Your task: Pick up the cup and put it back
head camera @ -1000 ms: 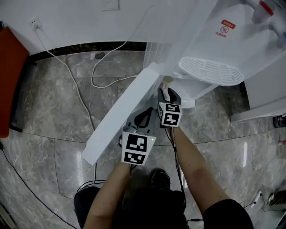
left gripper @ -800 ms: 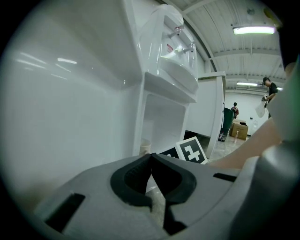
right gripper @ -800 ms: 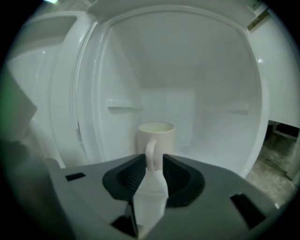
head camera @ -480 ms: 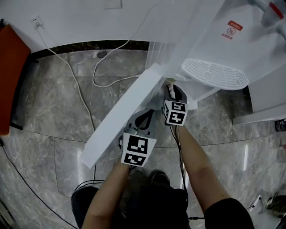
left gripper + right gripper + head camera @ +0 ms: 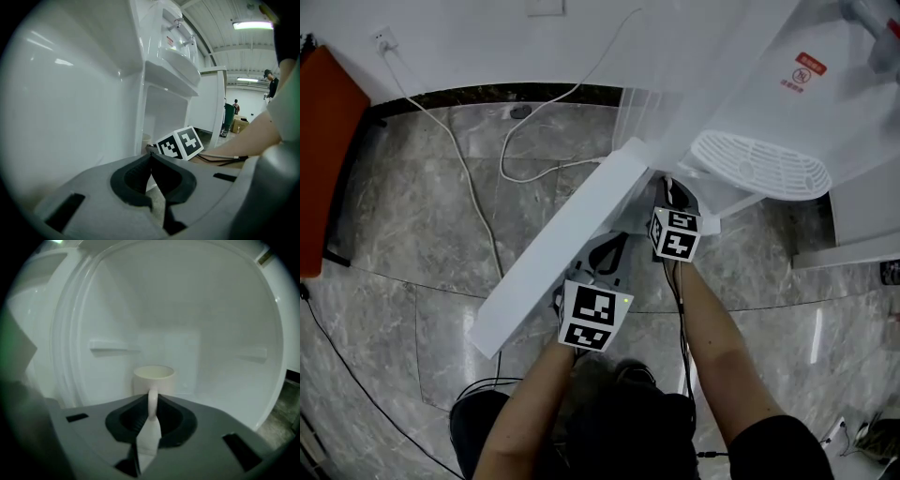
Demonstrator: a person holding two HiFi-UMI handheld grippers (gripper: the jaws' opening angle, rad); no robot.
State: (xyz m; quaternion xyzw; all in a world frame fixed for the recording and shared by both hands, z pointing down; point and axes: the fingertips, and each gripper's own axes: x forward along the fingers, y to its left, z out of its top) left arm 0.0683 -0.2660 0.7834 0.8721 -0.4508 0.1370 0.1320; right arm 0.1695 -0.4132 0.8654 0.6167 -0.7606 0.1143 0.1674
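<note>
We are reaching the right gripper (image 5: 152,400) into the open lower cabinet (image 5: 206,324) of the water dispenser (image 5: 750,84), since the cup (image 5: 153,376) is standing upright on the cabinet floor, toward the back, with its handle (image 5: 153,406) turned straight at us. The right fingers have just been closing and are now sitting narrow on that handle, one on each side, pads looking pressed to it. We are judging the handle is the grip point because it faces the approach and fits the fingers better than the cup body. The cup is not yet lifted. The left gripper (image 5: 151,158) is hanging just beside the swung-out door (image 5: 562,244), fingers together with nothing between them. We cannot tell whether it is touching the door, but it is probably parked there to stay out of the way or to keep the door from swinging back. The lift is likely calling for a small rise and a straight pull out, clear of the cabinet's top edge below the drip tray (image 5: 759,164).
</note>
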